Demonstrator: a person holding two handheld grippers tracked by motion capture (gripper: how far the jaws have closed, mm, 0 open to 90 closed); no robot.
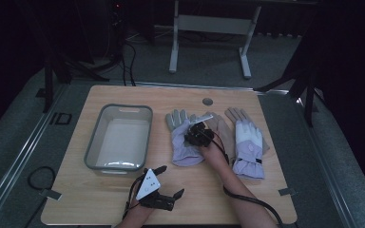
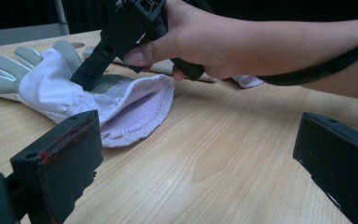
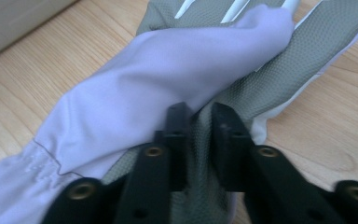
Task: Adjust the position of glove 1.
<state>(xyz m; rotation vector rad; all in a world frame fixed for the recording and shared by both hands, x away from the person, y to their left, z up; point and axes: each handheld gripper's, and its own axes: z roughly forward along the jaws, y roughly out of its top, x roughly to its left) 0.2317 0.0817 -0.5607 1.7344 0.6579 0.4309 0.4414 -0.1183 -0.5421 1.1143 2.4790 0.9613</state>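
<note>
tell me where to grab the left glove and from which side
Pinch a fold of the loose palm fabric of the left glove from above, probably as the right gripper does: it lies flat, so only gathered cloth or the cuff gives the jaws something to bite.

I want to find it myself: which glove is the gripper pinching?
Start at the grey bin on the wooden table. The glove lying right beside the bin, pale lilac with grey fingers, is the one. Unlike the other glove farther right, it has the right gripper pinching its fabric.
</note>
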